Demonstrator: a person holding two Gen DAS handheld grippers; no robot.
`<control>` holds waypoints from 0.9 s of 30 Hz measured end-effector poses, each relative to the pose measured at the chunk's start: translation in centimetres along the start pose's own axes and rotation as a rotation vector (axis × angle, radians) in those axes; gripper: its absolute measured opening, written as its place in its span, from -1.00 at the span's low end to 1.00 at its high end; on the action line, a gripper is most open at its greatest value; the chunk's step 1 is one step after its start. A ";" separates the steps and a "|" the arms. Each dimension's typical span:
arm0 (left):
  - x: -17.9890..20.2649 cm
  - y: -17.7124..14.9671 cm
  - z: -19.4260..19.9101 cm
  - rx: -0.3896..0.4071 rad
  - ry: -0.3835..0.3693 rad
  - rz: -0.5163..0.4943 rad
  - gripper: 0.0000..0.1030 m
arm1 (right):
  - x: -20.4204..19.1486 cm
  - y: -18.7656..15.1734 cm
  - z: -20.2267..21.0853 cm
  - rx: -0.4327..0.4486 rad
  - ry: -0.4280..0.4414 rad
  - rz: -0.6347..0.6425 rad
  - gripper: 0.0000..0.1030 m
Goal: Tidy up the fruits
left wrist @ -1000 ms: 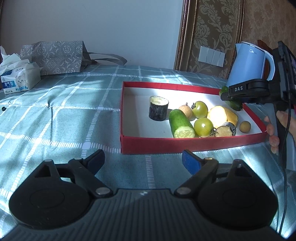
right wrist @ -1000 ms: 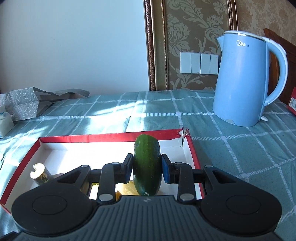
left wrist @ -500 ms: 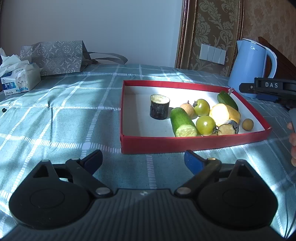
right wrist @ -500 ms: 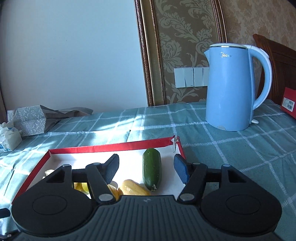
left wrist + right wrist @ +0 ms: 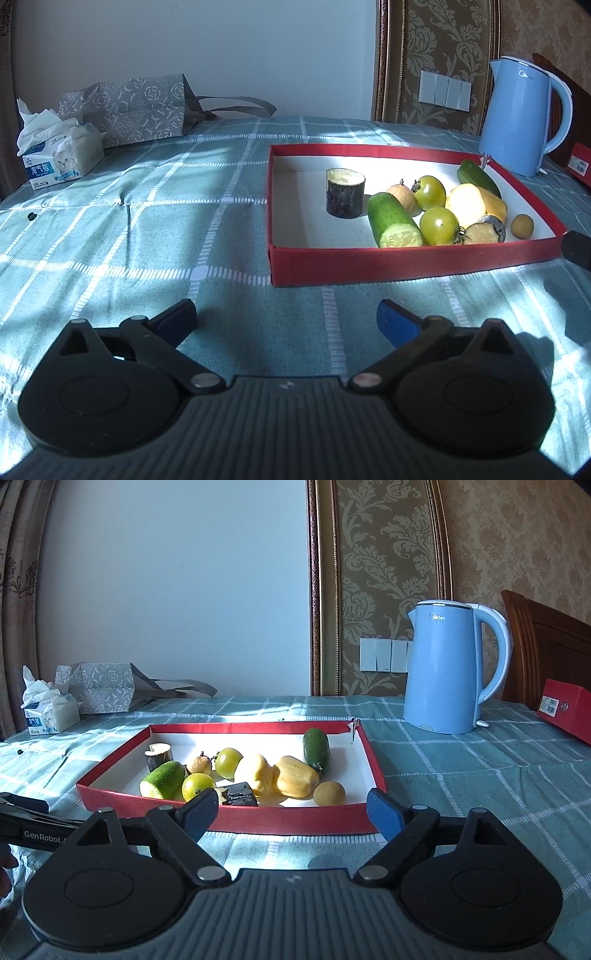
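Sunlit teal checked cloth covers the counter. Your left gripper [image 5: 286, 319] and right gripper [image 5: 291, 812] both hover with fingers apart, holding nothing. At twelve o'clock from the right one, the red cardboard tray [image 5: 295, 821] holds every fruit, the dark green cucumber [image 5: 316, 748] included. Sorting looks finished; next, probably just withdraw.

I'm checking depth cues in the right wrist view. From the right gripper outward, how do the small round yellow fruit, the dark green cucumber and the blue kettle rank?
1. Small round yellow fruit: nearest, by the tray's near wall.
2. Dark green cucumber: near the tray's far right corner.
3. Blue kettle: farthest, beyond the tray, on the right.
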State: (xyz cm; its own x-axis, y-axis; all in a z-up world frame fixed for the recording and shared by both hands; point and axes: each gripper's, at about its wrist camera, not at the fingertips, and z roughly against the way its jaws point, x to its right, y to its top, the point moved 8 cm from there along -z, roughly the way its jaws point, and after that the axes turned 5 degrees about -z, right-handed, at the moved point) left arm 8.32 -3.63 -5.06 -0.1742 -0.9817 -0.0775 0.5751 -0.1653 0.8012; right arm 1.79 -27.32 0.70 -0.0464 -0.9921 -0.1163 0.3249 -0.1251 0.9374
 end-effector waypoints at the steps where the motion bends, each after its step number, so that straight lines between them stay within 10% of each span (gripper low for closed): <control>1: -0.1 0.0 0.0 -0.001 0.001 0.007 1.00 | -0.1 -0.1 0.0 -0.001 0.010 -0.005 0.70; 27: 0.2 -0.3 -0.6 -0.026 -0.008 -0.007 1.00 | 0.2 -2.6 -2.4 -0.185 0.053 -0.078 0.94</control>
State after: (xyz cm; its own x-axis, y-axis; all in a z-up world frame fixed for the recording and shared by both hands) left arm 8.53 -3.86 -5.67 -0.1845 -0.9797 -0.0780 0.5943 -0.1744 0.7851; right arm 3.23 -27.17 -2.54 -0.0299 -0.9778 -0.2075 0.4903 -0.1952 0.8494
